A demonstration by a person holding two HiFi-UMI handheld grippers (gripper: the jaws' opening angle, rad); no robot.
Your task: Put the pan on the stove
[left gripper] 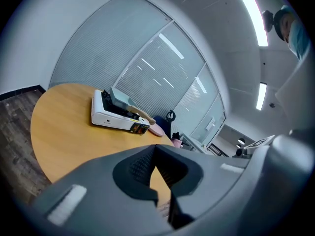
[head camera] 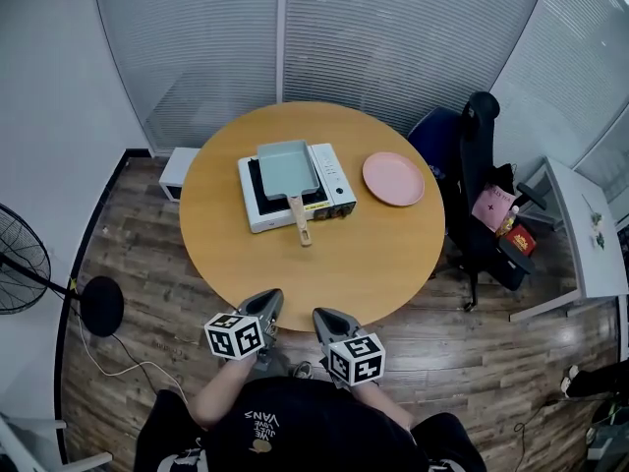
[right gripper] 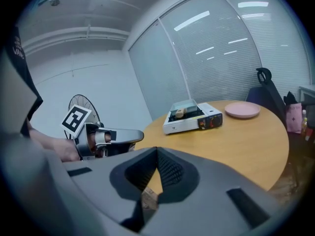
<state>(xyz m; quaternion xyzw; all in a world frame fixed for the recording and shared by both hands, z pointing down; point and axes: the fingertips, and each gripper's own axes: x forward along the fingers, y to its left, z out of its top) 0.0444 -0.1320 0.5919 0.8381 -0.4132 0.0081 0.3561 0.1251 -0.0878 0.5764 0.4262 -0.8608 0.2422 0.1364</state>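
A grey-green square pan (head camera: 288,163) with a wooden handle (head camera: 299,219) sits on the white portable stove (head camera: 334,180), at the middle of the round wooden table (head camera: 383,264). The handle points toward me. Both grippers hover at the table's near edge, well short of the stove. My left gripper (head camera: 272,300) is shut with nothing in it, and so is my right gripper (head camera: 321,316). The left gripper view shows the stove (left gripper: 106,116) and pan (left gripper: 120,98) far beyond the closed jaws. In the right gripper view the stove (right gripper: 189,122) lies ahead and the left gripper (right gripper: 141,133) is at the left.
A pink plate (head camera: 393,178) lies on the table right of the stove. A black office chair (head camera: 472,175) with bags stands at the table's right, and a white desk (head camera: 590,234) beyond it. A floor fan (head camera: 20,273) and a white box (head camera: 177,172) are on the left.
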